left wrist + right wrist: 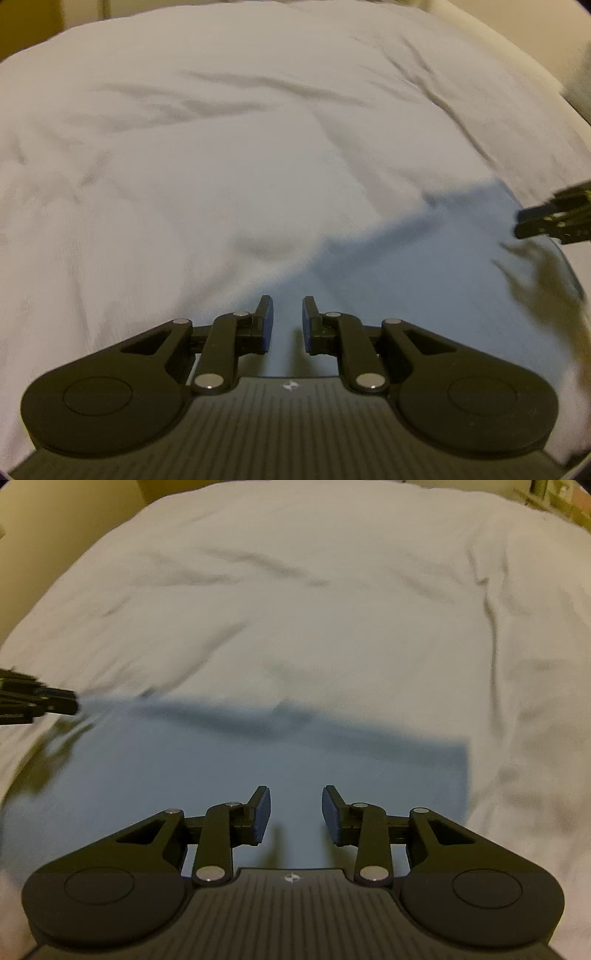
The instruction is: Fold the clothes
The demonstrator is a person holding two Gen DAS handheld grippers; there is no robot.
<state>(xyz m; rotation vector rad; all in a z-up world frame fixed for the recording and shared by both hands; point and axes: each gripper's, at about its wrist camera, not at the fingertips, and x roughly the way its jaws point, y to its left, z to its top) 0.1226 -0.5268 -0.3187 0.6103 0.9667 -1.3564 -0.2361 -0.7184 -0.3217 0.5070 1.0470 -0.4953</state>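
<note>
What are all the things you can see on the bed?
blue garment: one, light blue, lying flat on the near part of the sheet, under both tongs.
white sheet: one, white and wrinkled, covering the whole bed.
wall: beige, behind the bed's far corners; details too blurred to tell.
left tongs: one, black with blue pads, open, above the garment's left part, holding nothing.
right tongs: one, black with blue pads, open, above the garment's right part, holding nothing.
</note>
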